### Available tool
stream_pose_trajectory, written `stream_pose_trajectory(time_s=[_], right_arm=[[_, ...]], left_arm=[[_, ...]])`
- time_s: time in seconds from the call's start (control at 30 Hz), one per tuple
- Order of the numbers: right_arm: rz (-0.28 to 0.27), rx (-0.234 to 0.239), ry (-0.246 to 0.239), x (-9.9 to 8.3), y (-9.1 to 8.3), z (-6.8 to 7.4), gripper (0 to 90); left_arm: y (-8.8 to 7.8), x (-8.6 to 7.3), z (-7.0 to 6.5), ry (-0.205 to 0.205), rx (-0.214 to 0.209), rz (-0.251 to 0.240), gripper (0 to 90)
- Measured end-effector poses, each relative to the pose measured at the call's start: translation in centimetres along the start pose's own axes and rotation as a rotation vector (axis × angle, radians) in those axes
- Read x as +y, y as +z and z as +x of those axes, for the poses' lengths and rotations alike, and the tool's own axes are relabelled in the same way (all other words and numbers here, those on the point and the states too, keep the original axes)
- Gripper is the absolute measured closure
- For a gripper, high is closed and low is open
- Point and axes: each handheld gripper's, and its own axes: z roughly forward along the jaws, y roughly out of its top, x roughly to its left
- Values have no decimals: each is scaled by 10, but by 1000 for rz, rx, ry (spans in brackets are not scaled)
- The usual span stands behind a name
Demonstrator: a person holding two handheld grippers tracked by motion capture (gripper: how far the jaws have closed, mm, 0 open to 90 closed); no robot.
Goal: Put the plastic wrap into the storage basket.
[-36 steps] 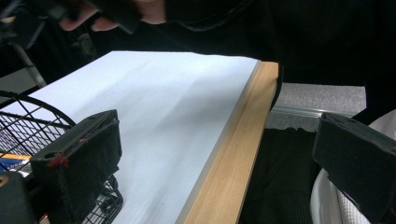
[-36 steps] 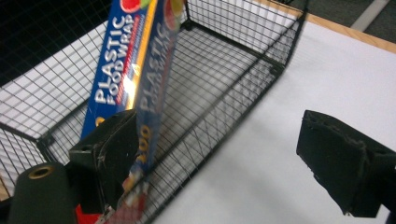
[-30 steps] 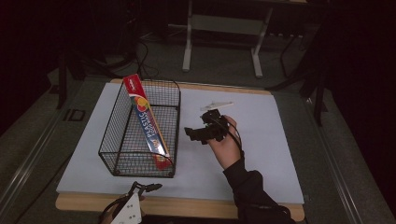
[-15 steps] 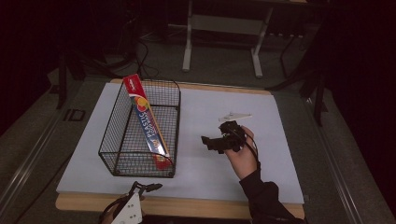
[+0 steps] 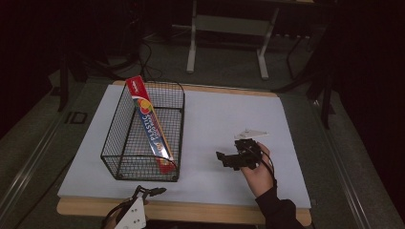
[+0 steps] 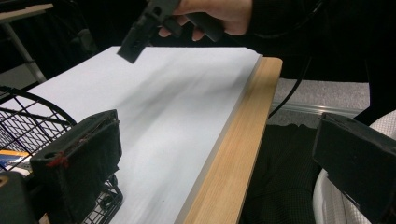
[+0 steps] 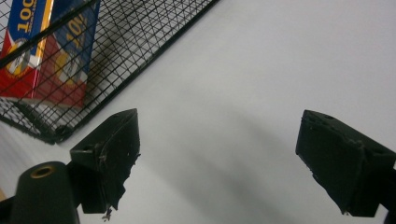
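Moved: right gripper (image 5: 224, 160) drawn back rightward from wire basket (image 5: 177, 136), jaws spread, empty | plastic-wrap box (image 5: 152, 124) leaning inside basket, far end over rim | left gripper (image 5: 152, 192) at near edge, jaws apart | Step: likely release done; next call unclear.

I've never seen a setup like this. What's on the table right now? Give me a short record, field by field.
Table: wooden table topped with a white sheet
Container: black wire basket on the sheet's left side
Contents: long plastic wrap box leaning diagonally inside, its far end poking above the rim
Right gripper: held above the bare sheet to the right of the basket, jaws wide apart, empty
Left gripper: at the table's near edge, just in front of the basket, jaws wide apart, empty
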Motion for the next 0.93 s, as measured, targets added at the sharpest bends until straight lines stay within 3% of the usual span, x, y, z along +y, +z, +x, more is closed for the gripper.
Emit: stream_pose_trajectory(time_s=[0.3, 0.5, 0.93], right_arm=[[-3, 2, -21, -23, -2, -2, 136], [6, 6, -3, -33, -2, -6, 136], [-3, -13, -16, -38, 3, -9, 136]], left_arm=[[0, 0, 0, 2, 2, 1, 18], [0, 0, 0, 3, 0, 1, 18], [-1, 1, 0, 6, -6, -1, 18]])
